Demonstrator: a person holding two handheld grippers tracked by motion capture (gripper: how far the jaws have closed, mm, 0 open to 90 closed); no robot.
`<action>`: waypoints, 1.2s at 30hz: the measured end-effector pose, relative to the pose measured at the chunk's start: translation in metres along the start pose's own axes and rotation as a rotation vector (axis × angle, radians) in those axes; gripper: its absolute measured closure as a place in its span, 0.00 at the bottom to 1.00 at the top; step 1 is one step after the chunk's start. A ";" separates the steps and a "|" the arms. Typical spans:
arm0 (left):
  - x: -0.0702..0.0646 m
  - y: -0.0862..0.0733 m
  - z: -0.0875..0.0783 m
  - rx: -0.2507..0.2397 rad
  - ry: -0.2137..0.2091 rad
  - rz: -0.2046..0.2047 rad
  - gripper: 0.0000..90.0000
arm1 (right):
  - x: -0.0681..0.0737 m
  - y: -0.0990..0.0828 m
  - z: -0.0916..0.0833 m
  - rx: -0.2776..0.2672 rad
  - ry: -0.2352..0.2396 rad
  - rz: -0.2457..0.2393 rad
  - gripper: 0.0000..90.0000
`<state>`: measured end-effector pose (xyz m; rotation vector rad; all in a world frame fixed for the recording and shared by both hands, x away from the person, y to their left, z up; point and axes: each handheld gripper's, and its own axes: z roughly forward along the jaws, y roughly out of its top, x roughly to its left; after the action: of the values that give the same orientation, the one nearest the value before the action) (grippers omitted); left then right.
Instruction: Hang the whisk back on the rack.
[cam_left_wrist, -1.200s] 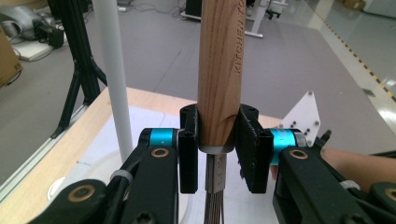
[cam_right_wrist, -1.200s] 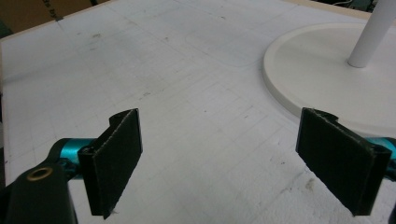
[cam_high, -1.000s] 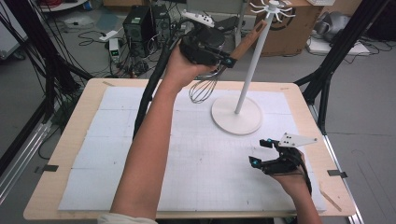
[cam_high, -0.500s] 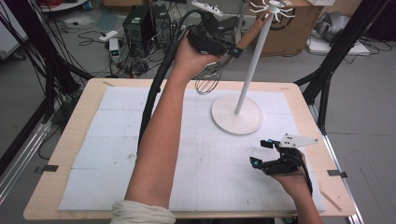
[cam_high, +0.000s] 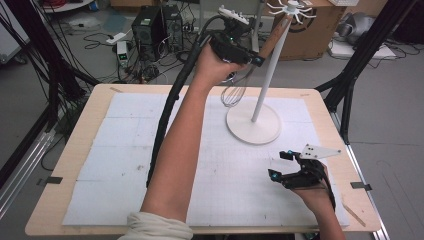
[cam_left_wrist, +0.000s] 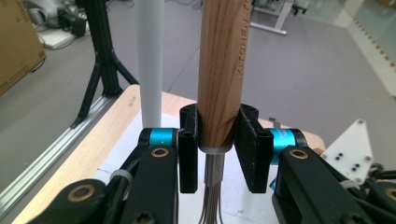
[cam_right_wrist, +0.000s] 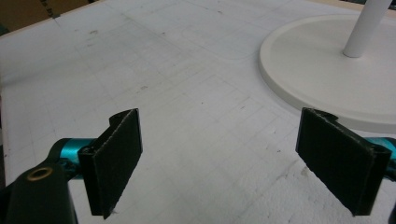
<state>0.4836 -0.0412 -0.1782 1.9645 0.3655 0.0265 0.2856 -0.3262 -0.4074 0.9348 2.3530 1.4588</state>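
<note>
Whisk going up by the hook stand

Near right, the right claw (cam_high: 287, 167) rests spread on the tabletop (cam_high: 75, 150). Far side, the left claw (cam_high: 250, 56) pinches the whisk (cam_high: 234, 92) by its stiff wooden handle beside the stand (cam_high: 260, 100); looks light, the wires springy.

Grey floor (cam_high: 400, 115) (cable-strewn) surrounds the wooden table (cam_high: 90, 145).
</note>
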 end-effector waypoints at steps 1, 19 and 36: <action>0.000 0.000 0.002 0.006 0.008 0.000 0.80 | 0.000 0.000 0.000 0.000 0.000 -0.001 0.16; -0.005 -0.012 -0.003 0.049 0.026 -0.004 0.46 | 0.004 0.002 0.001 0.000 0.007 -0.012 0.15; -0.018 -0.053 -0.041 0.026 -0.041 0.000 0.25 | 0.002 0.004 0.003 -0.007 0.010 -0.009 0.15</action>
<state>0.4461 0.0098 -0.2065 1.9879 0.3409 -0.0188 0.2868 -0.3216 -0.4048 0.9159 2.3542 1.4707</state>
